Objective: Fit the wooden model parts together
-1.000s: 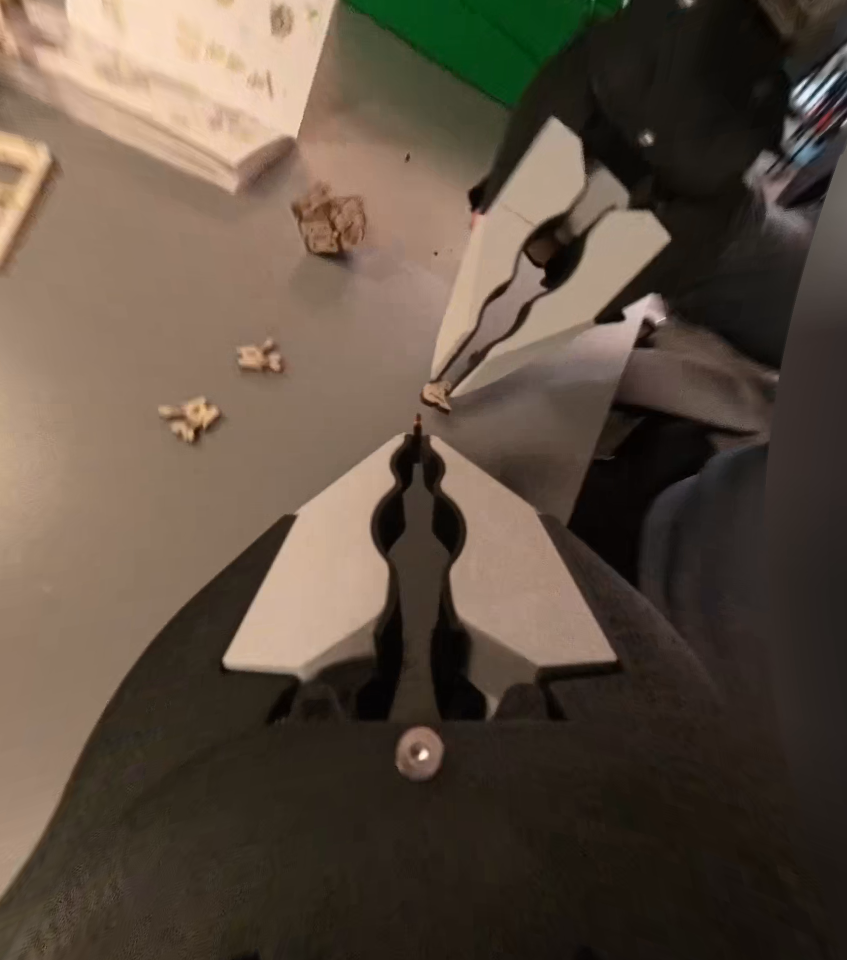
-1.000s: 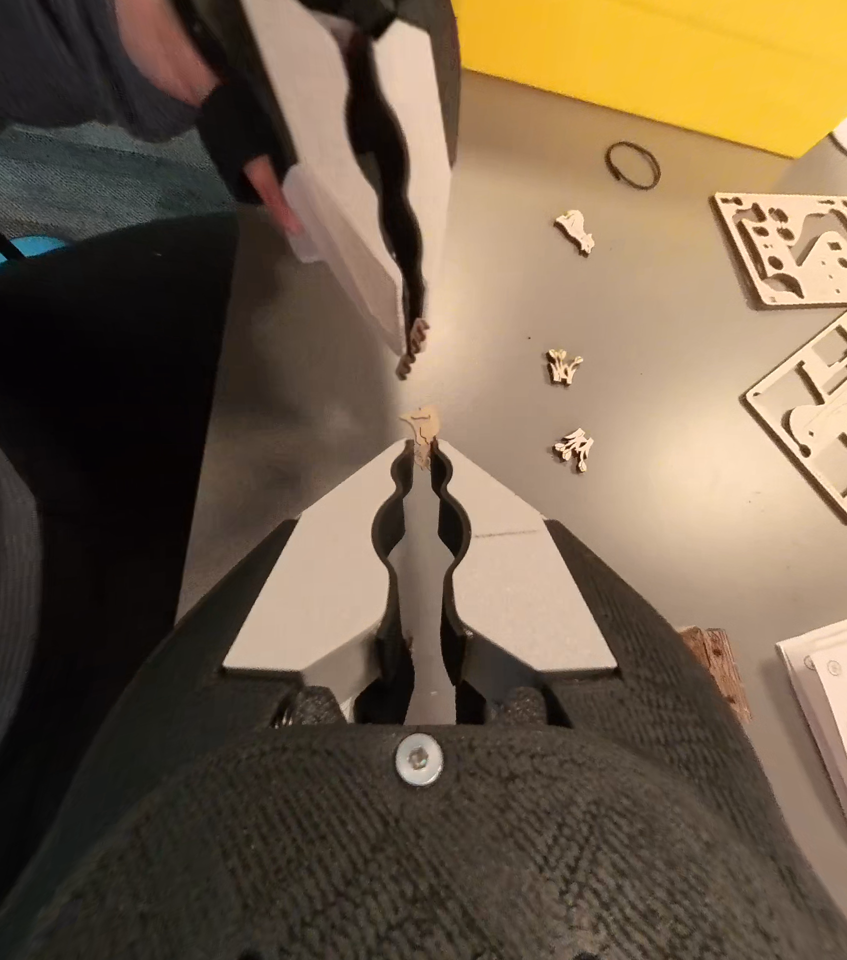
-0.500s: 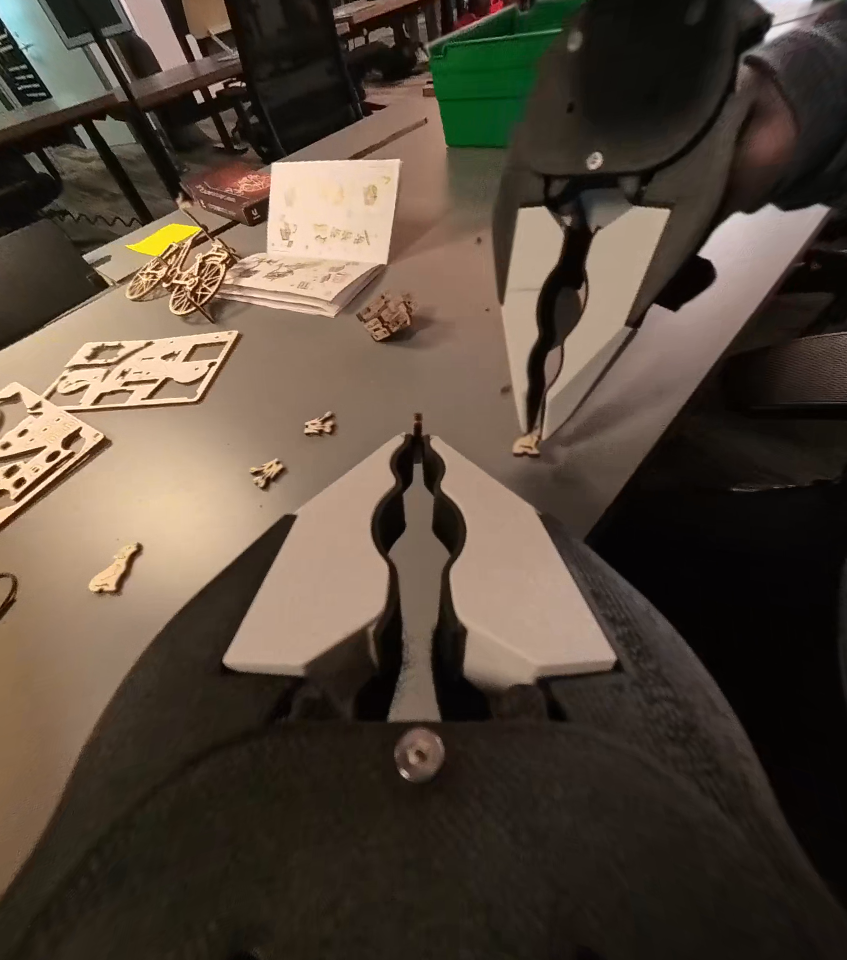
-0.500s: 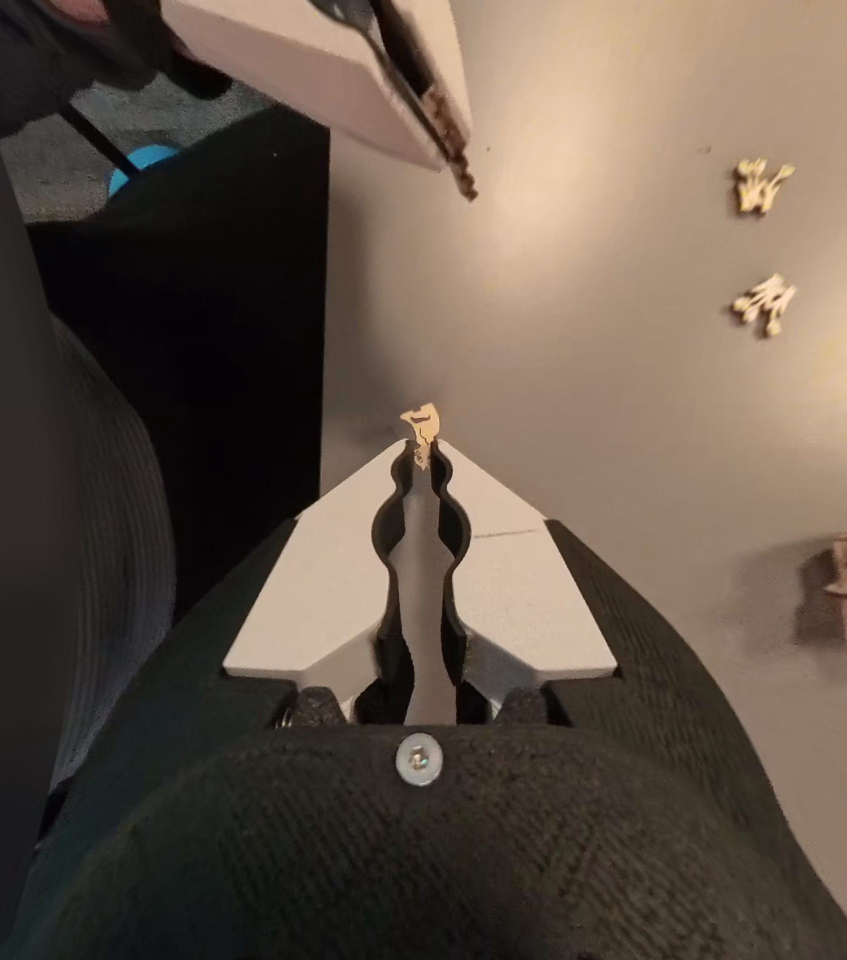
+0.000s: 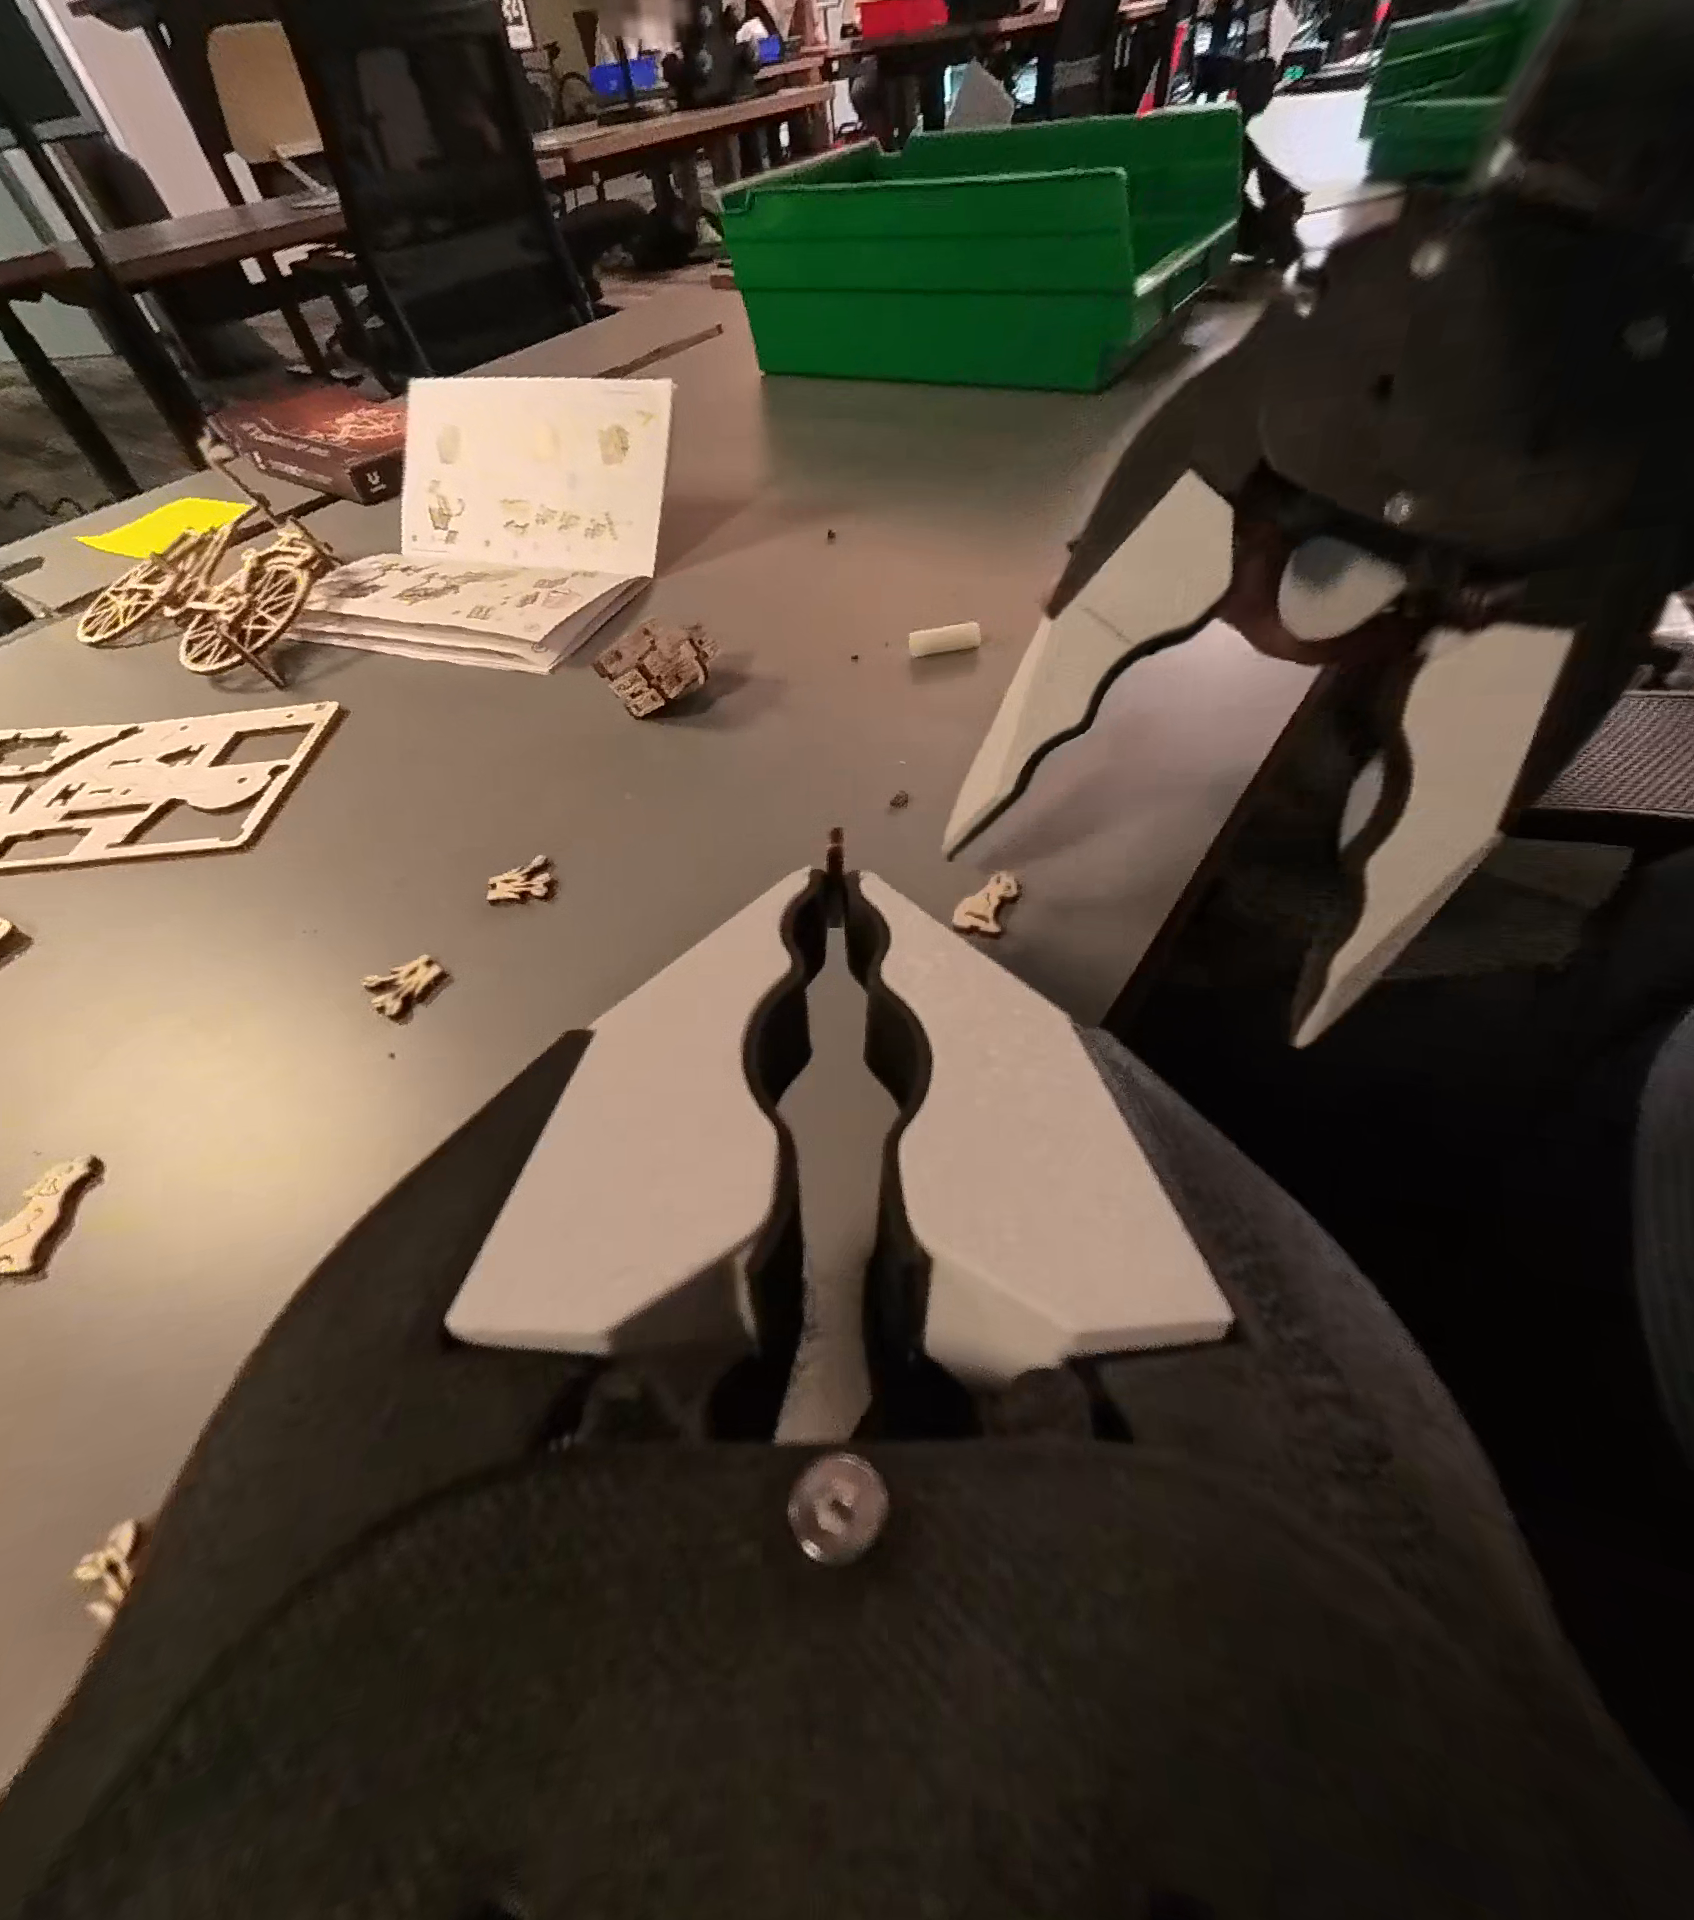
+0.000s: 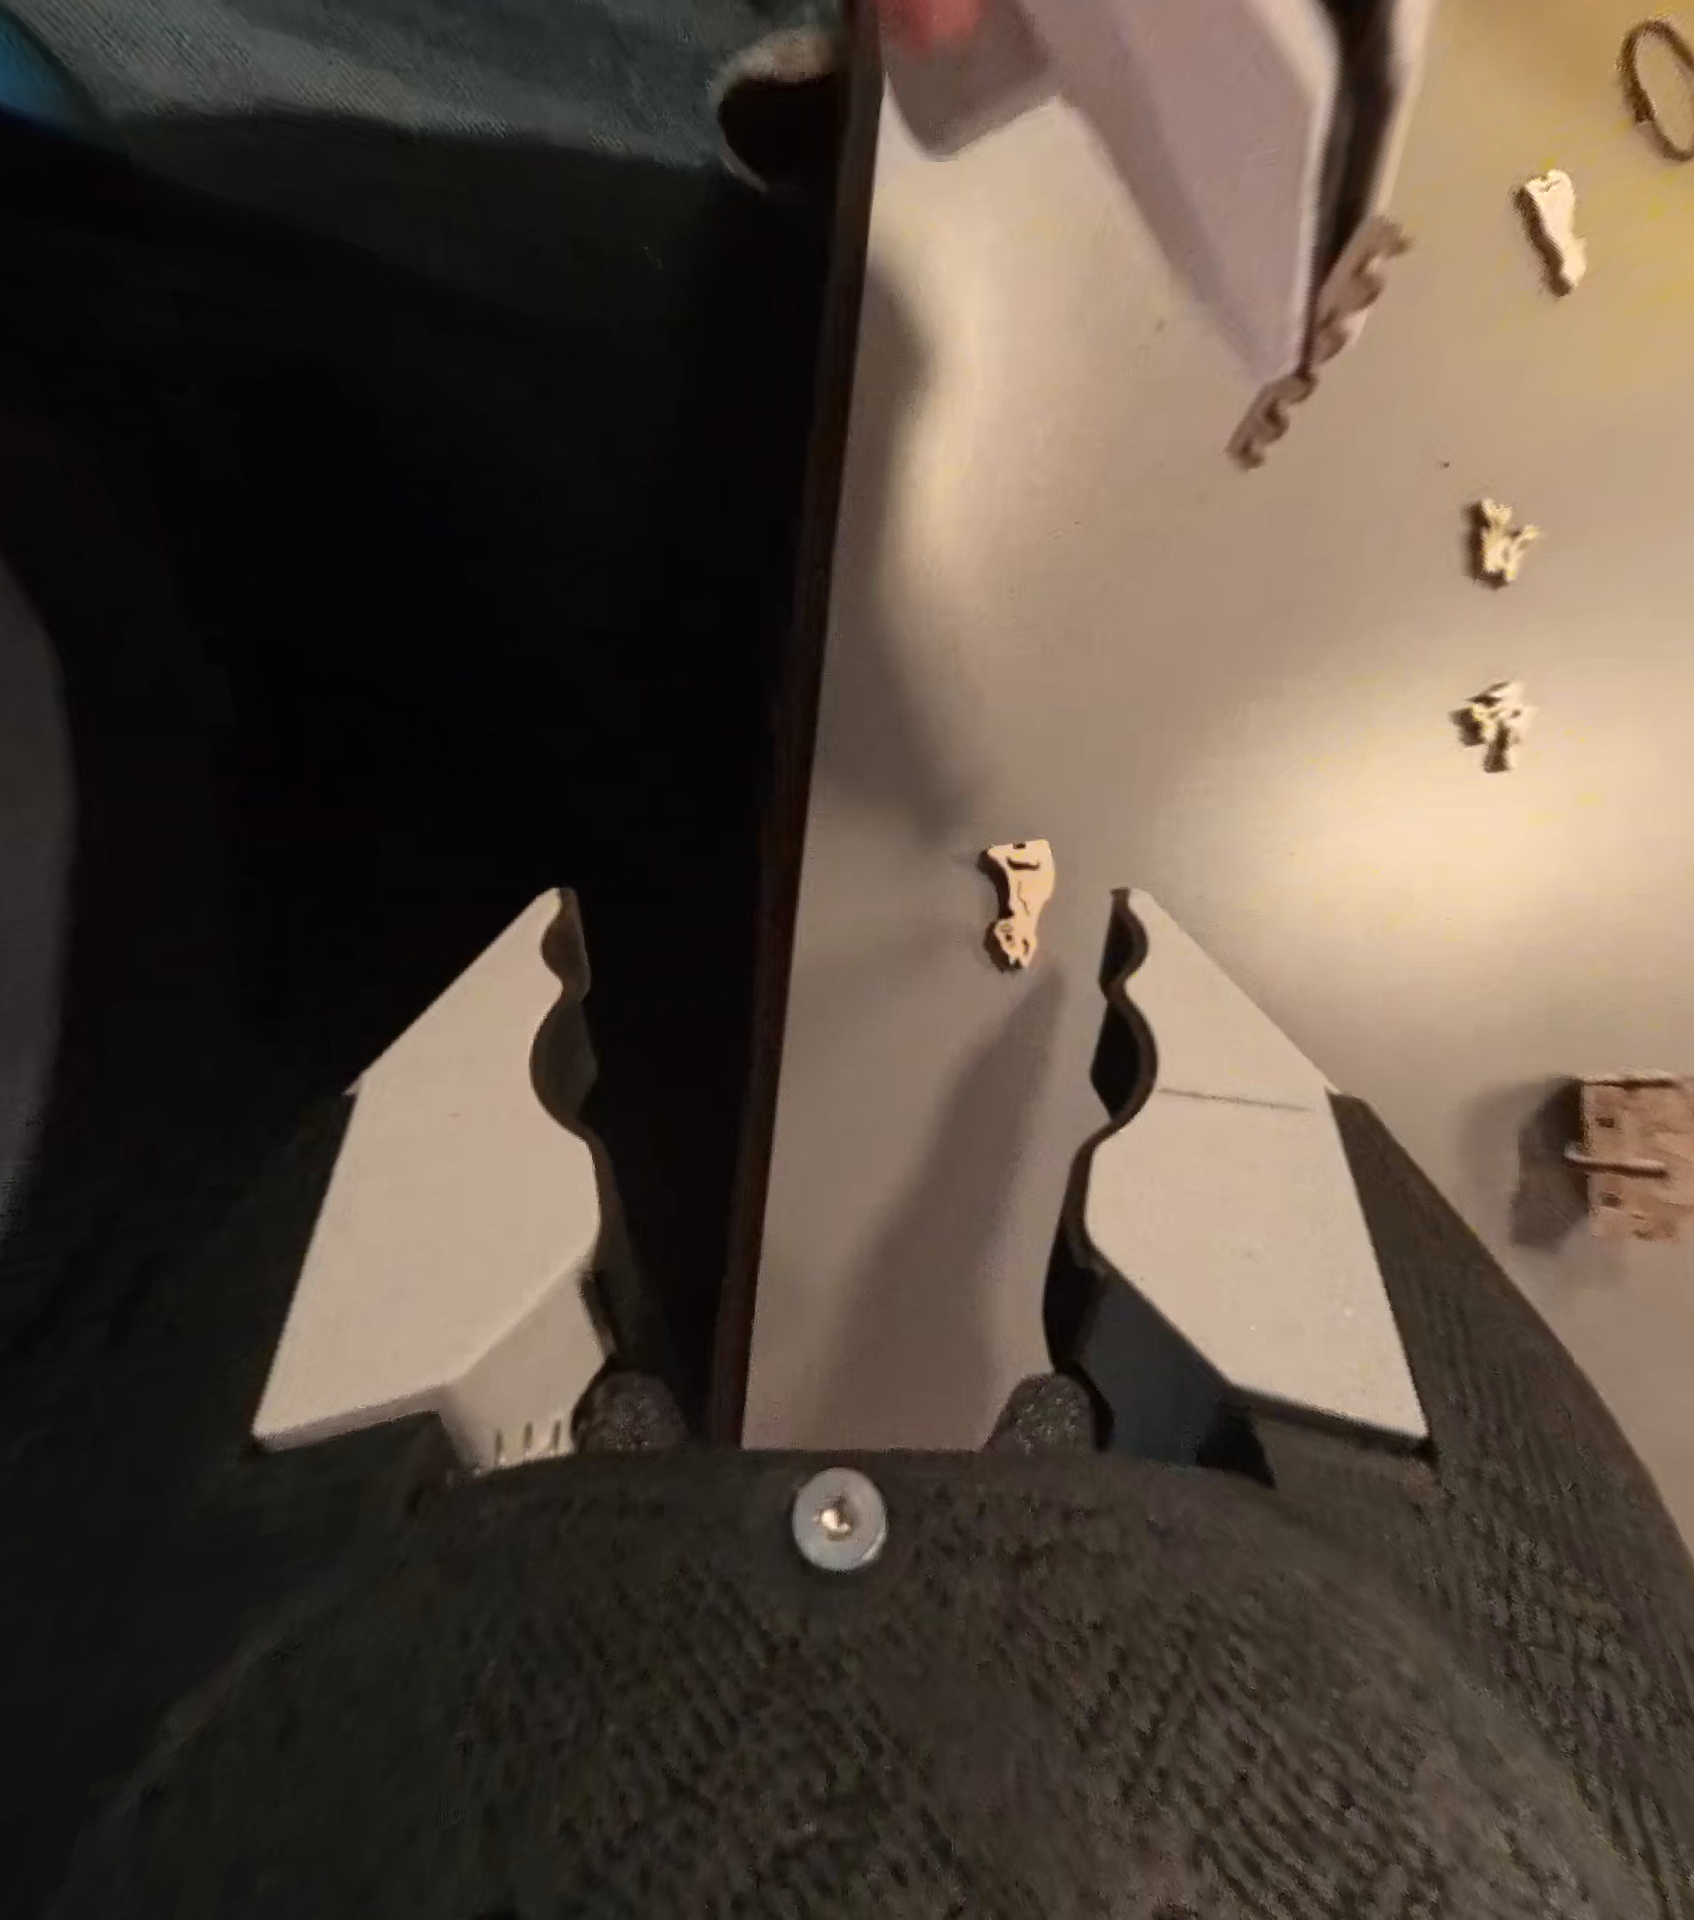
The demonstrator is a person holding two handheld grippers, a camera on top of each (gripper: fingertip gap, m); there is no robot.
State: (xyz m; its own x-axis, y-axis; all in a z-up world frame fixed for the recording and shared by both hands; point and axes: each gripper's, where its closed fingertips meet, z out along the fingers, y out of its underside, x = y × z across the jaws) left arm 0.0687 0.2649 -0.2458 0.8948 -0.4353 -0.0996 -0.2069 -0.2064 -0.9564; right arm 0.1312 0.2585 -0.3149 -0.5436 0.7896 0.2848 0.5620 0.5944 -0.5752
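Note:
My left gripper is shut on a thin toothed wooden strip, seen edge-on at its tips. The strip also shows in the right wrist view, sticking out of the left gripper above the table. My right gripper is open and empty, with its jaws wide apart over the table's front edge. A small pale wooden piece lies flat on the grey table between its tips. In the left wrist view this piece lies just under the right gripper.
Small loose wooden parts lie on the table. Punched sheets, a wooden bicycle model, a booklet and a small assembled block lie beyond. A green bin stands at the back. The table edge is close. About 10 centimetres separates my left fingertips from my right.
My right gripper has opened and let go of the small wooden piece, which now lies on the table. My left gripper still holds its strip and has moved apart from the right.

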